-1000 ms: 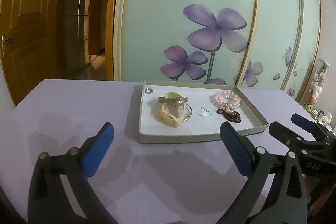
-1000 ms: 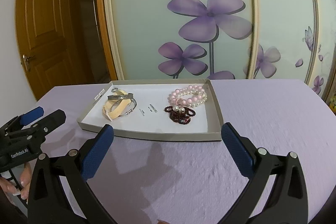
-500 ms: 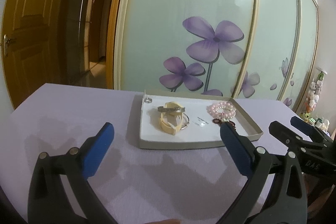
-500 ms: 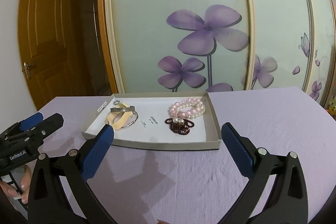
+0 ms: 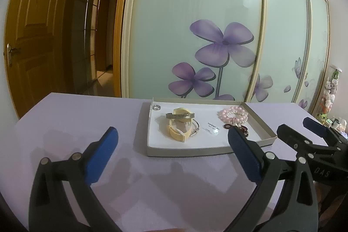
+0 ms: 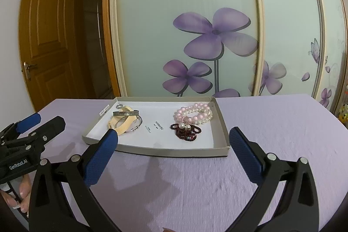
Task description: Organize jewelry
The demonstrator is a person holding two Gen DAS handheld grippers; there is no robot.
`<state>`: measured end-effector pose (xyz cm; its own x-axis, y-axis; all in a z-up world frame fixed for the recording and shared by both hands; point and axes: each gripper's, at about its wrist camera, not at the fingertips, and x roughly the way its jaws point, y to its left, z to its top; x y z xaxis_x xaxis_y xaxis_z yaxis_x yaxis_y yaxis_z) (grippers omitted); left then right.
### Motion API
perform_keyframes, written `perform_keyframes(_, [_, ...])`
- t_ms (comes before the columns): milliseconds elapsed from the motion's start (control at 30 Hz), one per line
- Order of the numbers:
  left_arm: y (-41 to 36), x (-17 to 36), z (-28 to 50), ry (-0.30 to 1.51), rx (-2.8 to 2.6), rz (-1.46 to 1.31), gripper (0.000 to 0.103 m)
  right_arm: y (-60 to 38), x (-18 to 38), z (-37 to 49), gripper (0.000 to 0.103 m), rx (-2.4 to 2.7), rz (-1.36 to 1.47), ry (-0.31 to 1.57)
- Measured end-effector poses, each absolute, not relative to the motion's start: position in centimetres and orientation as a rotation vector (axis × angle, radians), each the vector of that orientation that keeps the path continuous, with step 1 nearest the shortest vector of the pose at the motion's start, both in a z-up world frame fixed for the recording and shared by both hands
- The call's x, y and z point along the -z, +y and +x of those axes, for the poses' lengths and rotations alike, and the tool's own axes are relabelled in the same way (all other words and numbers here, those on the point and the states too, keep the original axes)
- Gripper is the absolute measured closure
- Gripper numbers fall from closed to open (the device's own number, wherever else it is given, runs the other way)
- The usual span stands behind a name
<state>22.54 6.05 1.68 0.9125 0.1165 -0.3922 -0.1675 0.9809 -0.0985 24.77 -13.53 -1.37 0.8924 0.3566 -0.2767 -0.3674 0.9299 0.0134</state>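
A shallow grey cardboard tray (image 5: 187,152) (image 6: 174,152) with a white floor lies on the purple table. In it are a small silver ring (image 5: 156,107) (image 6: 119,105), a cream bangle (image 5: 177,134) (image 6: 125,121), a grey metal cuff (image 5: 180,116) (image 6: 125,113), a thin silver bangle (image 6: 139,123), pink and white bead bracelets (image 5: 233,114) (image 6: 193,115) and a dark red bead bracelet (image 6: 186,131) (image 5: 242,128). My left gripper (image 5: 171,156) (image 6: 41,122) is open, short of the tray's near left corner. My right gripper (image 6: 174,156) (image 5: 300,127) is open before the tray's front edge. Both hold nothing.
Behind the table stands a sliding glass wardrobe door with purple flowers (image 6: 215,36). A wooden door (image 6: 47,36) is at the far left. A small printed label (image 6: 158,126) lies in the tray's middle. A person's fingers (image 6: 21,190) hold the left gripper's handle. Toys (image 5: 330,90) sit at the far right.
Both grippers have drawn back and tilted upward, so the tray sits lower and smaller in each view. Both stay open and nothing in the tray has moved.
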Motion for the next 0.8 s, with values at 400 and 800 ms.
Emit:
perform_keyframes(400, [5.99, -1.43, 22.37, 0.396, -0.144, -0.129, 0.002, -13.64, 1.51, 24.76, 0.001, -0.381, -0.020, 0.267])
perform_keyframes(800, [5.75, -1.17, 22.44, 0.399, -0.130, -0.118, 0.002, -13.61, 1.49, 24.64, 0.001, -0.384, -0.014, 0.267])
